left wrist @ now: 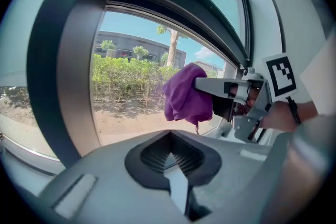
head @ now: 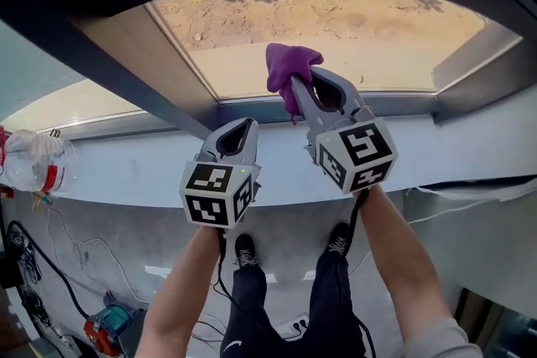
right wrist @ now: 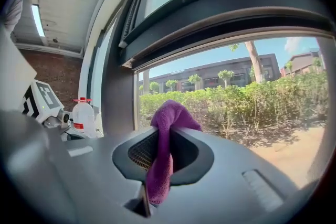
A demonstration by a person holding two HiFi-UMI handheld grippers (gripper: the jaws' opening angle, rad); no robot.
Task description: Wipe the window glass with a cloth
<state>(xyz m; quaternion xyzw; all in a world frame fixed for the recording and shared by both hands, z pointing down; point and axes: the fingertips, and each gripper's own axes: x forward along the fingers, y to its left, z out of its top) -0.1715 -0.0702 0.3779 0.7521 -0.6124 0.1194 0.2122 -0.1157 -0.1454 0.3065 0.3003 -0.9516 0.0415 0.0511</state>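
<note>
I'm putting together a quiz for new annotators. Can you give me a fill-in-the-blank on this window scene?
The cloth clamped in the right gripper is ___ in colour.
The left gripper has its jaws together and holds ___.
The plastic bottle on the sill has a ___ cap.
Missing words: purple; nothing; red.

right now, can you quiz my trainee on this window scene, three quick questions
1. True or false: the left claw holds the cloth.
2. The bottle is: A, on the sill to the person's left; B, on the floor; C, in a claw.
3. Fill in: the cloth's colour is ____.

Key: 1 false, the right claw is shut on it. 2 A. 3 purple.
</note>
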